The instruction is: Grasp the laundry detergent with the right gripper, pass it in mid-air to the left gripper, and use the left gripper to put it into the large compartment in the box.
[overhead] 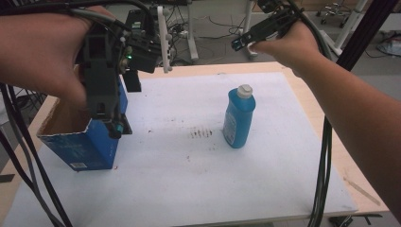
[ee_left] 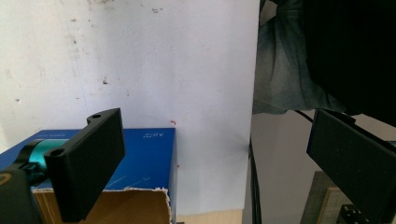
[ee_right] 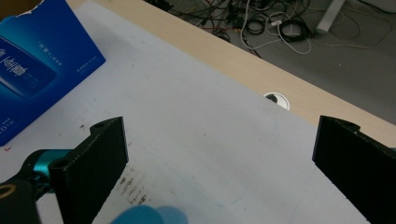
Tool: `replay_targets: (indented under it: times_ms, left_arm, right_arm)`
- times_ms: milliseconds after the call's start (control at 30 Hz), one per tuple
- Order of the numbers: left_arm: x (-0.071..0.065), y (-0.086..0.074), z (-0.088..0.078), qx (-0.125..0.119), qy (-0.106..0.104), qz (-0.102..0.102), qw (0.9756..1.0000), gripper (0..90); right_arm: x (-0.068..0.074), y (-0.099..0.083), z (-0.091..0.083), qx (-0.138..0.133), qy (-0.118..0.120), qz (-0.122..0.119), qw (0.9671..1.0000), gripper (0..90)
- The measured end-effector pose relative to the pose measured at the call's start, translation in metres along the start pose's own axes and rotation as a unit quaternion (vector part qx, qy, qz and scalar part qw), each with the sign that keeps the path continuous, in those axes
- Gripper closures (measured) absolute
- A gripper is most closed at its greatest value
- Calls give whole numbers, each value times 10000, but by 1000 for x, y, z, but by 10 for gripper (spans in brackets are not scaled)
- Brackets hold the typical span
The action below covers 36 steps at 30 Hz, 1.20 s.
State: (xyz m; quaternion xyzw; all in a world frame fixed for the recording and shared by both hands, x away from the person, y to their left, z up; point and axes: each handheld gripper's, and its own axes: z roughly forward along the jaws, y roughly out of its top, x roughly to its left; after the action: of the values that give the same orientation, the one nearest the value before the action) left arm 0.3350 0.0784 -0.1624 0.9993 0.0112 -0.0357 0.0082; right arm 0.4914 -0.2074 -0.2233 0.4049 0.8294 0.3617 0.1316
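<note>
The bottle (overhead: pixel 239 118) stands upright on the white sheet (overhead: pixel 189 179), a little right of the middle, its white cap (overhead: pixel 244 91) on and its blue body turned label-out toward the left. A smudge of dark marks (overhead: pixel 201 132) lies on the sheet just left of its base. In your right gripper view a blurred blue shape (ee_right: pixel 152 215) sits at the bottom edge, between the jaws and close under the camera; it is probably the bottle, but too blurred to be sure.

Your right gripper (overhead: pixel 243 41) hangs high over the far edge of the table, beyond the bottle and well apart from it. Its own view shows the two black jaws spread wide with nothing between them but sheet and the pale wood of the table (ee_right: pixel 243 70).

The box (overhead: pixel 82 142) stands at the left edge of the sheet, well apart from the bottle, blue on its sides, its top torn open so the brown card inside shows. Your left gripper (overhead: pixel 111 120) is over that open top, pointing down, its tip at the box's near right corner. In the left gripper view its jaws stand wide apart and grip nothing: the left one (ee_left: pixel 86 163) is over the box's blue side (ee_left: pixel 144 158) and torn rim, the right one off past the edge of the sheet.

Cables (overhead: pixel 324 179) trail from your right arm down over the table's right edge.
</note>
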Motion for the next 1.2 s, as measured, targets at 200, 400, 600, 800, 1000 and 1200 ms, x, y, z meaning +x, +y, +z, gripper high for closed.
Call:
replay_targets:
  times_ms: [200,400,600,800,1000,1200]
  left_arm:
    - [-1,5,3,-9,-21,120,9999,44]
    - [-1,8,8,-1,-21,182,9998,44]
    - [-2,10,8,-20,-12,209,9998,44]
    - [-2,10,10,-28,-8,222,9997,44]
    - [-3,8,12,-18,-33,218,9998,44]
    - [-3,7,12,-15,-25,191,9998,44]
  right_arm:
    - [-12,-29,-26,-139,-195,190,9995,24]
    - [-14,-57,-47,-255,-275,298,9988,24]
    - [-4,-80,-55,-308,-178,256,9990,24]
    - [14,-101,-54,-539,-170,76,9984,24]
    - [26,-126,-52,-947,-160,130,9953,24]
    - [30,-155,-54,-1241,-267,323,9914,10]
